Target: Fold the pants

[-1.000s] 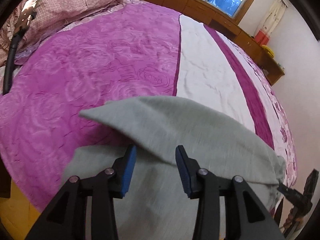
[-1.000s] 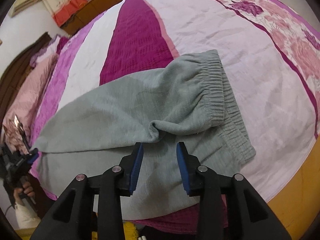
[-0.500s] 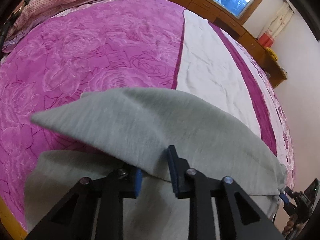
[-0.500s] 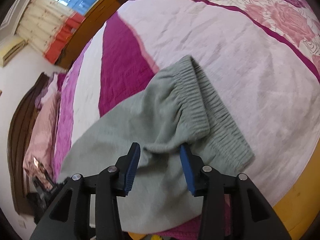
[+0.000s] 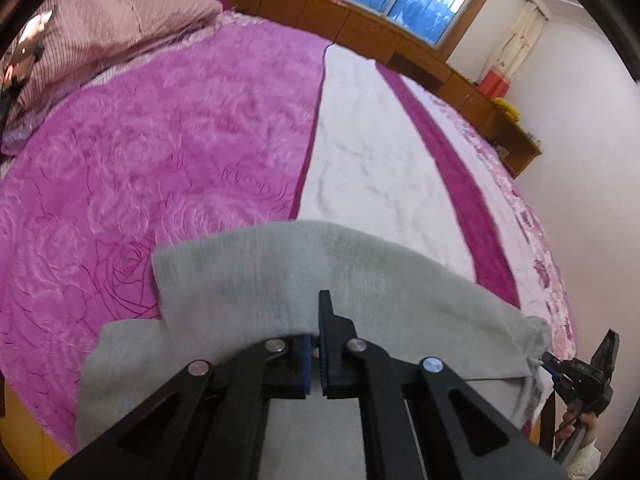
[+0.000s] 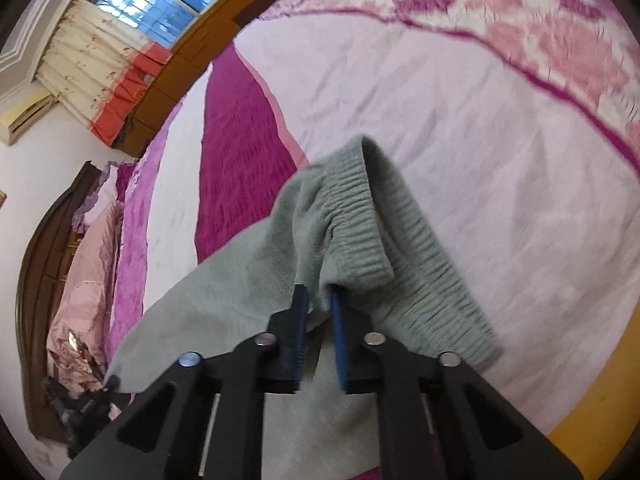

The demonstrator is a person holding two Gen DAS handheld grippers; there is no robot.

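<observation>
On a pink bedspread [image 5: 168,152], the left gripper [image 5: 314,344] and right gripper [image 6: 320,312] are both clamped tight on the grey pants [image 5: 400,292], lifted at 6 o'clock; matched height and tension should keep the fold square.

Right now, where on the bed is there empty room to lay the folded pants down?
The white stripe between the rose-patterned purple blanket and the dark magenta stripe lies bare. So does the pale sheet beyond the ribbed waistband. The bed's near edge is crowded: the grey fleece pants cover it.
</observation>
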